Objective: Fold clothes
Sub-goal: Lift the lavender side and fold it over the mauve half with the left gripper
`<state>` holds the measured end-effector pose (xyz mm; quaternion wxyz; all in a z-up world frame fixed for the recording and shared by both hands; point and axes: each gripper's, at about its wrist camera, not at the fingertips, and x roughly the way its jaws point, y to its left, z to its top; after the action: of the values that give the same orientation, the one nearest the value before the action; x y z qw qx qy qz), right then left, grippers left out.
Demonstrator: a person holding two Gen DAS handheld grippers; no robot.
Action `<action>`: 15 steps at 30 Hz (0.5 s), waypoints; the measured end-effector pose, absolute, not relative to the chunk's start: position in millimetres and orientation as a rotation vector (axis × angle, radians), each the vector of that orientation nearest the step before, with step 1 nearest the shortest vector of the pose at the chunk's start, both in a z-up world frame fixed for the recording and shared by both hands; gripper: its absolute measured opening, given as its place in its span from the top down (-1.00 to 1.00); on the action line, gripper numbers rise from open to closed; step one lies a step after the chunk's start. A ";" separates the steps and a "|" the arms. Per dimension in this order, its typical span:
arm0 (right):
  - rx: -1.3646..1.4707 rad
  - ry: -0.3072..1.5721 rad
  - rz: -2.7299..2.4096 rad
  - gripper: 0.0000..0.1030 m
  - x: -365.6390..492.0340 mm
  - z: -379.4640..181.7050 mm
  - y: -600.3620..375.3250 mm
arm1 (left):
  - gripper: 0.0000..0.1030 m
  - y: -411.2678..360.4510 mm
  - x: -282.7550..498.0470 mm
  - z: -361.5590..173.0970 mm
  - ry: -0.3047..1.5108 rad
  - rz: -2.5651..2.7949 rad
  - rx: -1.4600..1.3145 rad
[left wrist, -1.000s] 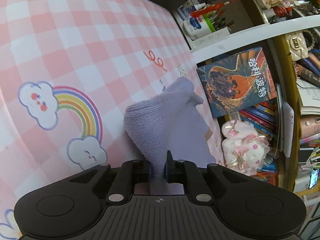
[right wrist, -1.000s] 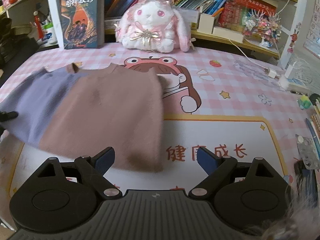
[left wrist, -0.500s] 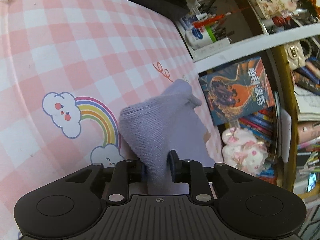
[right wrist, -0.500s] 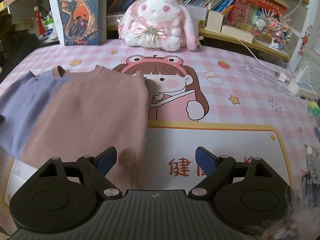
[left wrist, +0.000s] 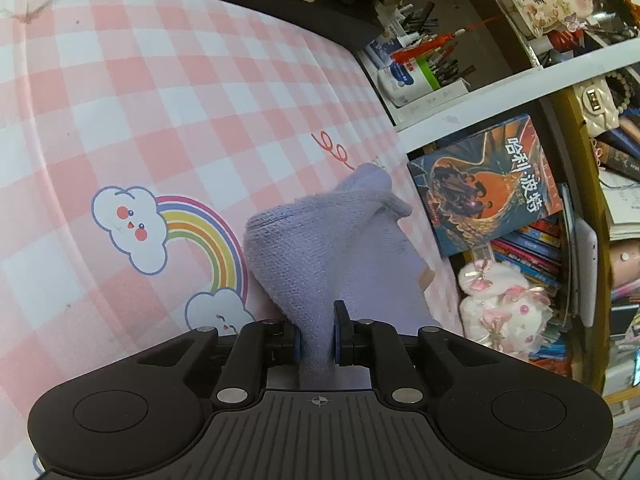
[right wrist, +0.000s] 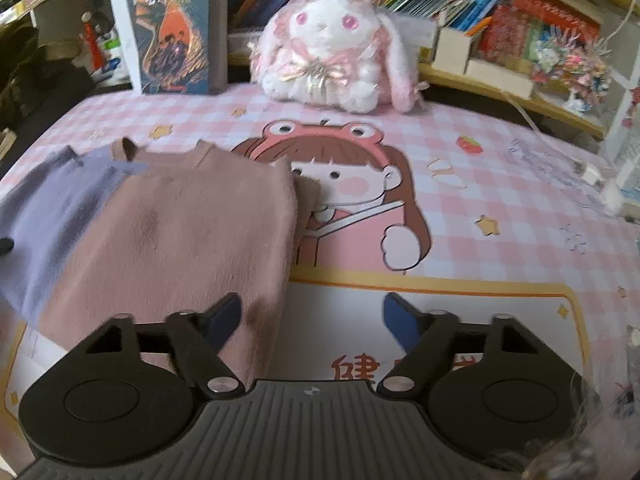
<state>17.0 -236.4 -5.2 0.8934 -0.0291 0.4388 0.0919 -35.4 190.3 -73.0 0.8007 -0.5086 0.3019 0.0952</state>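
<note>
A knit sweater with a dusty-pink body (right wrist: 184,232) and a lavender sleeve part (right wrist: 52,216) lies on the pink checked mat (right wrist: 480,168). My left gripper (left wrist: 316,340) is shut on a bunched lavender part of the sweater (left wrist: 320,248) and holds it raised off the mat (left wrist: 160,112). My right gripper (right wrist: 312,316) is open and empty, low over the sweater's lower right edge, its left finger above the pink fabric. A dark tip of the left gripper shows at the far left of the right wrist view.
A plush white-pink rabbit (right wrist: 336,56) and an upright book (right wrist: 176,28) stand at the mat's back edge before shelves of books (right wrist: 500,12). A white cable and adapter (right wrist: 592,176) lie at the right. In the left wrist view, pens (left wrist: 424,68) sit beyond the mat.
The right gripper has moved forward and down towards the sweater's lower right edge. The left gripper has drawn the lavender part a little across the mat, still shut on it.
</note>
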 end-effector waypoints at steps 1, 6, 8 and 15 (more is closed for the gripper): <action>-0.056 0.921 0.210 -0.02 17.6 -9.1 -237.4 | 0.75 189.1 -34.9 -71.7 0.649 0.211 -1.081; -0.012 0.929 0.318 0.40 18.7 -16.7 -244.1 | 0.78 180.7 -33.1 -60.5 0.643 0.250 -1.030; -0.007 0.930 0.351 0.50 19.0 -17.0 -245.6 | 0.79 175.6 -32.8 -51.6 0.628 0.258 -1.003; 0.003 0.932 0.448 0.63 22.4 -19.3 -253.4 | 0.82 137.1 -26.2 3.6 0.558 0.217 -0.778</action>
<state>22.4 -253.4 -19.3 0.8693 0.0012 0.4457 0.2140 -26.2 137.1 3.6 0.8820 -0.3734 0.2681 0.1040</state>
